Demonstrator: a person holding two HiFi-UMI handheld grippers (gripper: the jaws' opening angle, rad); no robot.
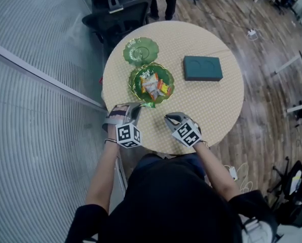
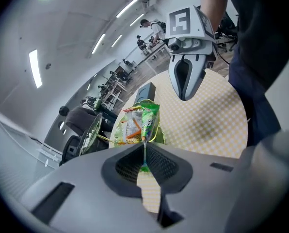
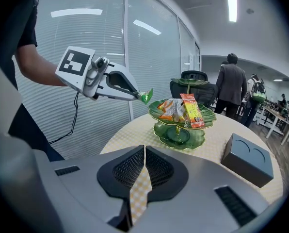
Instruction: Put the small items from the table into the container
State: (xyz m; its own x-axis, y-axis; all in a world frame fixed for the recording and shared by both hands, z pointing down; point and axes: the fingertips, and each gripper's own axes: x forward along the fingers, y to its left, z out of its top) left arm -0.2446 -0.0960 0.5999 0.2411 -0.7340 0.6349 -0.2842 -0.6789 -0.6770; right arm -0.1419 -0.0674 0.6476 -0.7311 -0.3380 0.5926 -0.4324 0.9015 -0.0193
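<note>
My left gripper point(image 1: 137, 107) is shut on the edge of a green snack packet point(image 2: 145, 122), which it holds up just in front of the green tiered dish point(image 1: 137, 89). The packet point(image 3: 145, 96) hangs from its fingertips in the right gripper view. Several snack packets point(image 1: 153, 85) lie on the dish's middle tier point(image 3: 205, 116). My right gripper point(image 1: 168, 117) hovers over the near part of the table, right of the left one. Its jaws are shut with nothing between them point(image 3: 143, 152).
A dark teal box point(image 1: 202, 68) lies on the round checked table point(image 1: 212, 105) to the right of the dish. A black office chair point(image 1: 118, 6) stands behind the table. A slatted glass wall point(image 1: 34, 75) runs along the left. A person point(image 3: 232, 89) stands beyond.
</note>
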